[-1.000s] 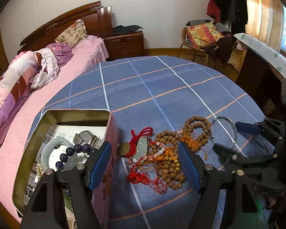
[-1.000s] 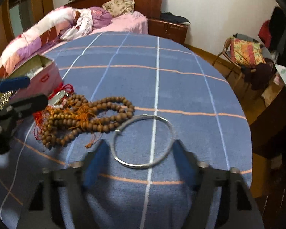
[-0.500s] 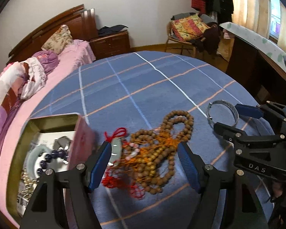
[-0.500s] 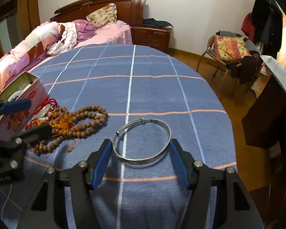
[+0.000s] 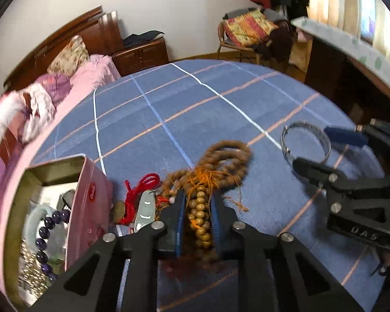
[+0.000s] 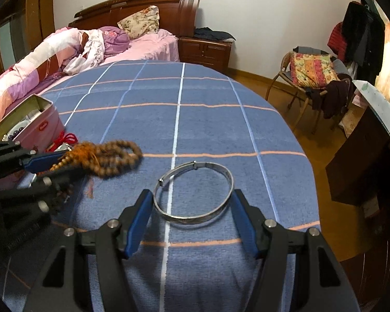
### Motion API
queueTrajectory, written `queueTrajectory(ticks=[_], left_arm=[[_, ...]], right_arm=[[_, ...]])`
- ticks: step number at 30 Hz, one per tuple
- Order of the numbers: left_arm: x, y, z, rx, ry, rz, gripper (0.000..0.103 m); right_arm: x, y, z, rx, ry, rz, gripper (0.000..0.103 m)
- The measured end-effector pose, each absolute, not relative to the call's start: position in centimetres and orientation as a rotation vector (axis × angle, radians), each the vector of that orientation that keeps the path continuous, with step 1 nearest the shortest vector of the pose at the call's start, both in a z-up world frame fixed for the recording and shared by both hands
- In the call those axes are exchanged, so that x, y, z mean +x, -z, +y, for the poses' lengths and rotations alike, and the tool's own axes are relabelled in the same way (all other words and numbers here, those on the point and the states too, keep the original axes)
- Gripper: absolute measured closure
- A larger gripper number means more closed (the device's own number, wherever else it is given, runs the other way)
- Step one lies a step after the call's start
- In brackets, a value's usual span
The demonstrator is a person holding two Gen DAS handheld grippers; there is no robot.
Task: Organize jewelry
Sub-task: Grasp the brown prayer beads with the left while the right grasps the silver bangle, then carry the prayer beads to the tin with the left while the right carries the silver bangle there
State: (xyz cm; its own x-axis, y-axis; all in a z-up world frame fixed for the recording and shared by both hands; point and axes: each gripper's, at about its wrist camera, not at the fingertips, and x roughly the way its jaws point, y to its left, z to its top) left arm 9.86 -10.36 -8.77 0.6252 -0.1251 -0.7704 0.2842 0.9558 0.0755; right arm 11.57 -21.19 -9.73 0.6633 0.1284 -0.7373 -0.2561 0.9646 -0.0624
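A tangled string of brown wooden beads with orange threads is clamped between the closing left gripper. The silver bangle is flanked, ungripped, by the spread right gripper.

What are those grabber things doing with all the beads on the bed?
Someone is tidying jewelry with two hand-held grippers. The left gripper is closing its jaws on the wooden bead necklace, next to the open pink tin with jewelry inside. The right gripper sits open around the silver bangle lying on the blue blanket.
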Motion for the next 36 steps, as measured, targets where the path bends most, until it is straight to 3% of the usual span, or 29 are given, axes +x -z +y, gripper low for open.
queueTrajectory(ticks=[17, 36], left_arm=[[7.4, 4.8, -5.8, -0.027, 0.174, 0.664, 0.087], [6.1, 3.0, -2.3, -0.187, 0.228, 0.675, 0.087]], right_arm=[[10.4, 9.2, -21.0, -0.189, -0.245, 0.749, 0.039], [10.3, 9.0, -20.6, -0.186, -0.274, 0.727, 0.039]])
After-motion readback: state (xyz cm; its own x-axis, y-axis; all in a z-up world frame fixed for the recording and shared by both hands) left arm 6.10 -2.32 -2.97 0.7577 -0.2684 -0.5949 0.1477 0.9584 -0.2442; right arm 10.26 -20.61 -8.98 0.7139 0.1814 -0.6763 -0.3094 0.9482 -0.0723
